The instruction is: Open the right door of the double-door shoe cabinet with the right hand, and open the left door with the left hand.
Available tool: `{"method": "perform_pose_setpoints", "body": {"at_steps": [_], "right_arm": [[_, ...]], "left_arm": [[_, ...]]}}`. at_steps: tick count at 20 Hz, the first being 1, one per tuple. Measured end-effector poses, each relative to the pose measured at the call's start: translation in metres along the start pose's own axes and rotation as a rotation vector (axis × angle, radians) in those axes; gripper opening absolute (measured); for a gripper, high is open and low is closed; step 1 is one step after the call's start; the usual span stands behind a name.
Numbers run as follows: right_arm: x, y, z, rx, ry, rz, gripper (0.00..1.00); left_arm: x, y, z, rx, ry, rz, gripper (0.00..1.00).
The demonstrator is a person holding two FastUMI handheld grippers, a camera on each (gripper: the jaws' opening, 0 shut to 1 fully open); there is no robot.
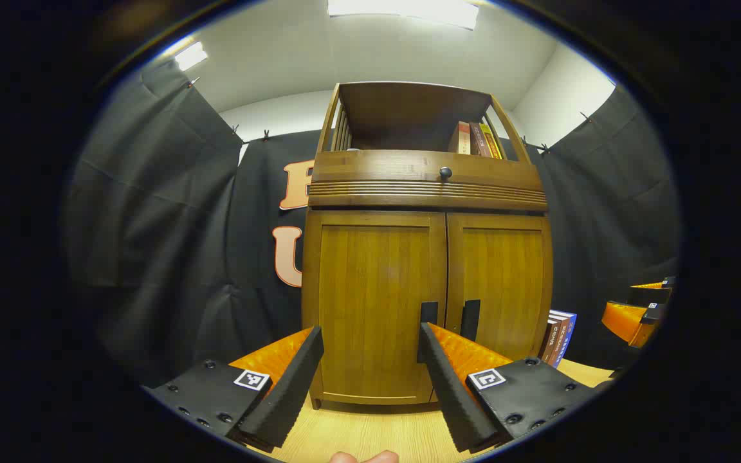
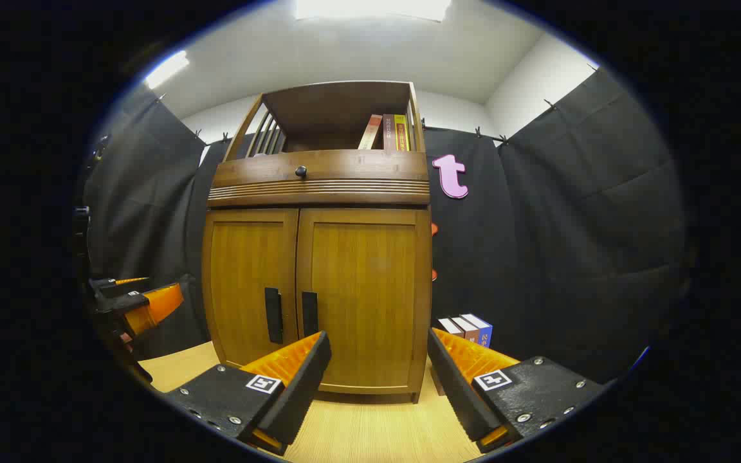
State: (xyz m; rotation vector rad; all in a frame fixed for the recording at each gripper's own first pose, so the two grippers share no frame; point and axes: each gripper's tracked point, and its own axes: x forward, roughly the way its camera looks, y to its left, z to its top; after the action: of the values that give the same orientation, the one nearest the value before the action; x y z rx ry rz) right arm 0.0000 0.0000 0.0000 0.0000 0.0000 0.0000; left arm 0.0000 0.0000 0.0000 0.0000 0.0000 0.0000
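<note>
The wooden shoe cabinet (image 1: 425,193) stands upright on the table, both doors closed. In the left gripper view its left door (image 1: 370,289) and right door (image 1: 505,276) each carry a dark vertical handle, the left handle (image 1: 429,313) and the right handle (image 1: 470,318), side by side at the centre seam. My left gripper (image 1: 370,337) is open in front of the left door, short of touching it. In the right gripper view my right gripper (image 2: 377,341) is open before the right door (image 2: 364,289); its handle (image 2: 309,313) lies just above the left finger. The left gripper (image 2: 142,302) shows at far left.
The cabinet has a drawer with a round knob (image 1: 445,172) and an open top shelf holding books (image 1: 476,138). More books (image 2: 470,328) stand on the light wooden table (image 2: 370,431) right of the cabinet. Black cloth walls close in behind and on both sides.
</note>
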Motion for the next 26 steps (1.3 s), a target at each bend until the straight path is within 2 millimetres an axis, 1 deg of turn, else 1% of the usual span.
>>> {"method": "perform_pose_setpoints", "body": {"at_steps": [1,2,3,4,11,12,15,17,19,21,22,23,24,25,26], "right_arm": [[0.000,0.000,-0.001,0.000,0.001,0.001,0.93],[0.001,0.001,-0.001,0.000,0.001,0.002,0.93],[0.000,0.001,0.000,0.000,0.001,0.004,0.93],[-0.001,0.002,0.000,-0.001,0.001,0.004,0.93],[-0.002,0.002,0.000,0.000,0.000,0.007,0.93],[-0.003,0.002,0.001,0.007,-0.005,0.007,0.93],[-0.006,0.008,0.024,0.056,-0.078,0.026,0.93],[-0.002,0.011,0.031,0.055,-0.096,0.042,0.93],[0.010,0.014,0.032,0.040,-0.099,0.055,0.93],[0.028,0.024,0.033,0.026,-0.102,0.087,0.93],[0.039,0.029,0.029,0.018,-0.088,0.105,0.93],[0.051,0.035,0.026,0.012,-0.069,0.121,0.93],[0.063,0.043,0.024,0.010,-0.053,0.139,0.93],[0.074,0.052,0.024,0.014,-0.042,0.155,0.93],[0.087,0.062,0.023,0.020,-0.040,0.175,0.93]], "left_arm": [[0.000,0.000,0.000,0.001,0.000,0.000,0.96],[-0.002,0.001,0.000,0.002,0.000,0.002,0.94],[-0.003,0.001,0.001,0.002,-0.001,0.002,0.96],[-0.003,0.001,0.000,0.003,-0.002,0.002,0.94],[-0.004,0.000,-0.001,0.006,0.006,0.002,0.94],[-0.004,-0.002,-0.002,0.006,0.008,-0.001,0.96],[-0.006,-0.003,-0.001,0.012,0.007,-0.007,0.96],[-0.005,-0.001,0.000,0.015,0.001,-0.004,0.94],[-0.006,-0.003,-0.001,0.011,0.000,-0.005,0.96],[-0.009,0.000,-0.001,0.010,0.001,-0.003,0.96],[-0.011,0.002,-0.001,0.010,0.002,0.000,0.96],[-0.013,0.004,-0.002,0.011,0.006,0.004,0.94],[-0.014,0.006,-0.002,0.014,0.010,0.010,0.99],[-0.016,0.009,-0.002,0.014,0.011,0.019,0.99],[-0.017,0.012,-0.002,0.013,0.011,0.024,0.94]]}}
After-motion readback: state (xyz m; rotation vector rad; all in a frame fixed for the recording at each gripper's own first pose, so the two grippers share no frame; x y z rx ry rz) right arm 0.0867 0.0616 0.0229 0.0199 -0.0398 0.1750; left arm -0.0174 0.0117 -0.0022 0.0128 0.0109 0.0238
